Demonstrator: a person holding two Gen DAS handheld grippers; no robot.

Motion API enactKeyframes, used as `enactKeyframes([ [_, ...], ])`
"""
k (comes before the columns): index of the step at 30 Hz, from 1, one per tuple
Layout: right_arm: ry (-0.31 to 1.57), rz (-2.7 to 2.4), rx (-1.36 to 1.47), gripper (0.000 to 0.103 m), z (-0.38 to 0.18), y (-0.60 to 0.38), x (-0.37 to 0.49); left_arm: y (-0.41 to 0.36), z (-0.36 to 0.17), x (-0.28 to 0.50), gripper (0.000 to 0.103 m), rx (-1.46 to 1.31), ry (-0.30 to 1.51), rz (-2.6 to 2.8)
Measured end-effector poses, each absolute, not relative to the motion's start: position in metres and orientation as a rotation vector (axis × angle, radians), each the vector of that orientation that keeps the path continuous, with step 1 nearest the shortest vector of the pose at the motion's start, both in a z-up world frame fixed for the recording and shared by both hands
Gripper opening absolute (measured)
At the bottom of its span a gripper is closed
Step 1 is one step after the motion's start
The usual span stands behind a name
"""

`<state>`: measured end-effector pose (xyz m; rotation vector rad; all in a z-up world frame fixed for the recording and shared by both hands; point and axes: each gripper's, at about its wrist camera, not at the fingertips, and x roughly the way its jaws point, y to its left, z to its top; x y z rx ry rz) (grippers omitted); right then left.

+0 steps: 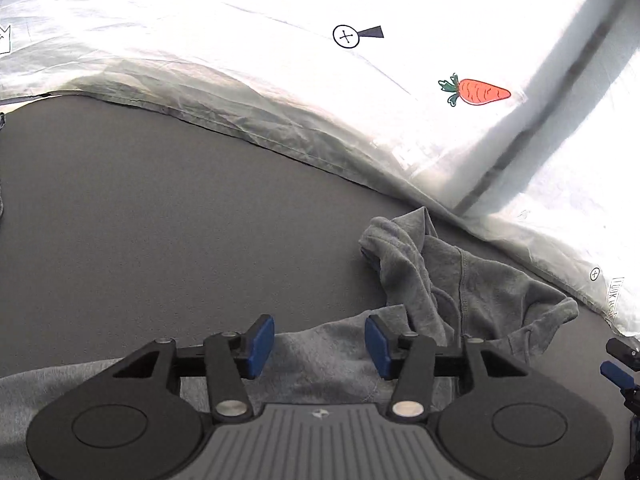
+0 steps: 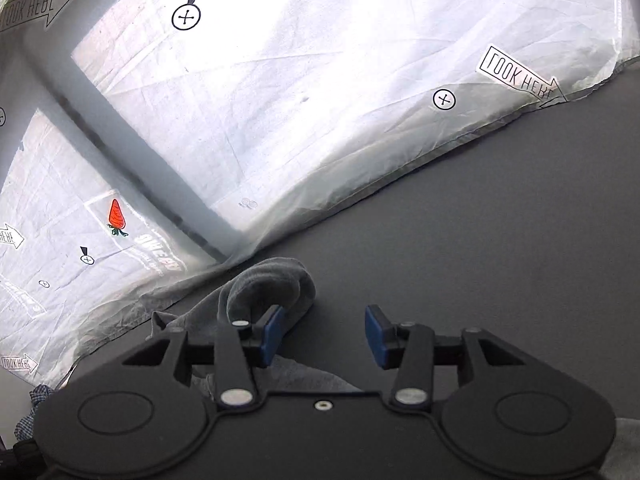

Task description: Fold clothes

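A grey fleece garment (image 1: 452,280) lies crumpled on the dark grey table (image 1: 168,216), bunched toward the right near the white sheet. My left gripper (image 1: 320,346) is open just above the garment's flat near part, its blue pads either side of the cloth and holding nothing. In the right wrist view the same garment (image 2: 272,284) shows as a rolled lump ahead and left. My right gripper (image 2: 325,336) is open and empty; its left pad (image 2: 273,334) is close to the lump, its right pad over bare table. The right gripper's tip shows in the left wrist view (image 1: 618,372).
A translucent white sheet (image 1: 280,60) with carrot (image 1: 478,92), cross-circle and "LOOK HERE" prints rises along the table's far edge and corner. A dark vertical post (image 2: 132,160) stands behind it. A blue checked cloth (image 2: 34,408) lies at the lower left of the right wrist view.
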<state>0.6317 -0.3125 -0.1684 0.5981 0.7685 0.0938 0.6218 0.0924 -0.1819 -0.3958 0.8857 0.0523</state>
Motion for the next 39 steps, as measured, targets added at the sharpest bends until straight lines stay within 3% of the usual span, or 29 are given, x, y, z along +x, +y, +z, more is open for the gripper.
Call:
enactKeyframes([
  [6, 0.802, 0.057, 0.734, 0.049, -0.194, -0.295, 0.705, 0.064, -0.194, 0.685, 0.071, -0.36, 0.885, 0.072],
  [10, 0.882, 0.05, 0.792, 0.049, -0.222, -0.283, 0.711, 0.055, -0.21, 0.705, 0.07, -0.388, 0.912, 0.083],
  [12, 0.881, 0.098, 0.824, 0.038, -0.228, -0.281, 0.708, 0.056, -0.212, 0.704, 0.056, -0.45, 0.905, 0.075],
  [14, 0.866, 0.144, 0.81, 0.018, -0.226, -0.28, 0.701, 0.054, -0.21, 0.697, 0.021, -0.478, 0.895, 0.059],
  [15, 0.86, 0.163, 0.784, 0.012, -0.222, -0.278, 0.696, 0.053, -0.208, 0.691, 0.017, -0.463, 0.896, 0.057],
  [18, 0.847, 0.222, 0.691, 0.01, -0.21, -0.274, 0.678, 0.048, -0.202, 0.671, 0.001, -0.407, 0.899, 0.053],
  [27, 0.923, 0.271, 0.372, 0.008, -0.21, -0.254, 0.605, 0.05, -0.204, 0.597, 0.002, -0.348, 0.968, 0.043],
  [30, 0.92, 0.267, 0.376, 0.009, -0.212, -0.257, 0.602, 0.055, -0.196, 0.598, 0.015, -0.339, 0.939, 0.039],
  [34, 0.885, 0.24, 0.351, 0.02, -0.199, -0.26, 0.616, 0.057, -0.183, 0.627, 0.035, -0.277, 0.874, 0.02],
  [35, 0.875, 0.237, 0.338, 0.023, -0.196, -0.259, 0.623, 0.056, -0.183, 0.635, 0.039, -0.256, 0.871, 0.011],
  [36, 0.871, 0.237, 0.323, 0.033, -0.194, -0.258, 0.632, 0.055, -0.186, 0.644, 0.039, -0.249, 0.88, -0.001],
  [39, 0.872, 0.248, 0.276, 0.038, -0.192, -0.252, 0.657, 0.051, -0.195, 0.671, 0.044, -0.236, 0.91, -0.039],
])
